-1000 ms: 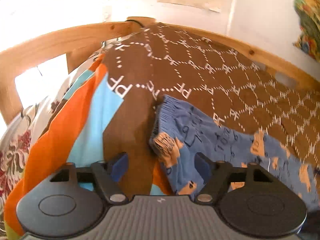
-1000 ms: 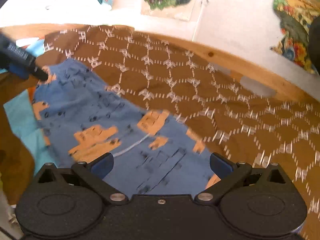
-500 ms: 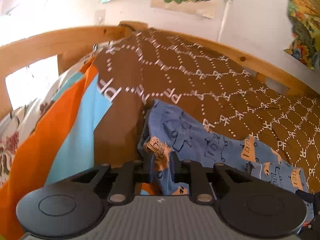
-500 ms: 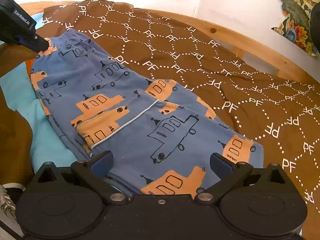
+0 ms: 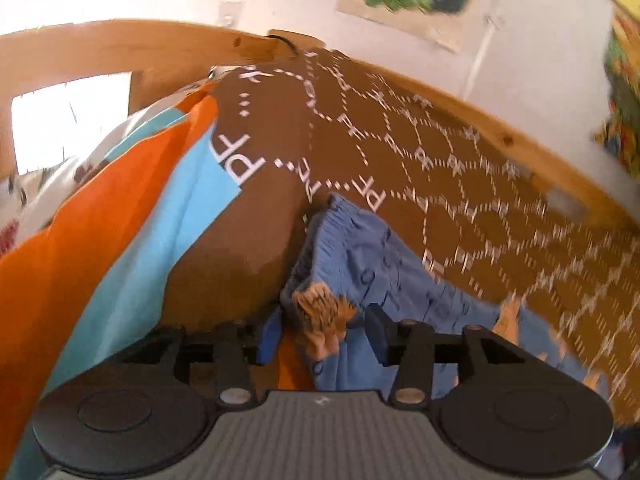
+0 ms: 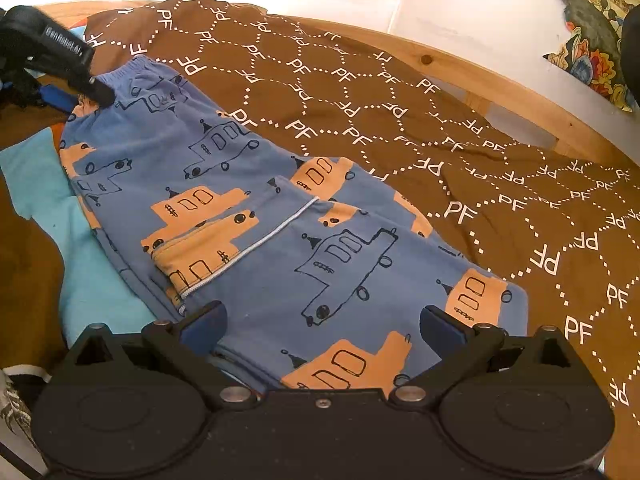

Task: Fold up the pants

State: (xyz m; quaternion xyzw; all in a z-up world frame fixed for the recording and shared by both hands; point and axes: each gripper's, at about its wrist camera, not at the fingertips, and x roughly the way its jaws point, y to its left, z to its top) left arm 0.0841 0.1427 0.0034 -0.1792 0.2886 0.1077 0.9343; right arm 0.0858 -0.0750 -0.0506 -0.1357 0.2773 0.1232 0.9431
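Beside the pants (image 6: 256, 216) waistband, left tool (image 5: 320, 332) just reopening; right tool (image 6: 320, 324) wide apart.

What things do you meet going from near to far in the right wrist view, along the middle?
right gripper → blue pants → brown bedspread → wooden bed rail → white wall

Daylight is bright and warm; the wall (image 6: 460, 8) blows out to white glare. The left view smears with motion blur, worst at right. The right view is sharp. Fisheye bends the bed frame (image 5: 500, 136).
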